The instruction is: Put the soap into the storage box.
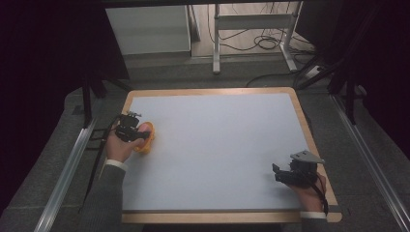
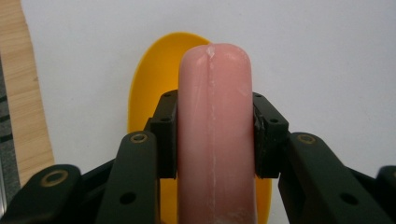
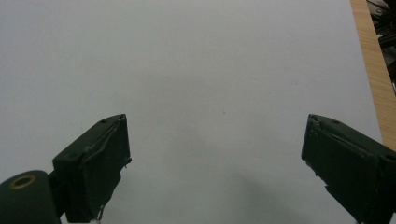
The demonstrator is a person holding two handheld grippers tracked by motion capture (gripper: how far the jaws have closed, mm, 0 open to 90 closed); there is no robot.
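A pink sausage-shaped object is clamped between the jaws of my left gripper, its rounded end pointing away over a yellow oval dish. From above, that left gripper hangs over the yellow dish at the left side of the pale mat, the pink object peeking out by the hand. My right gripper rests near the mat's front right with its jaws wide apart; in the right gripper view this same gripper has nothing but bare mat between its fingers.
The mat lies on a wooden board whose edge frames it. Metal rails run along both sides of the table. A white cabinet and a desk frame with cables stand beyond the far edge.
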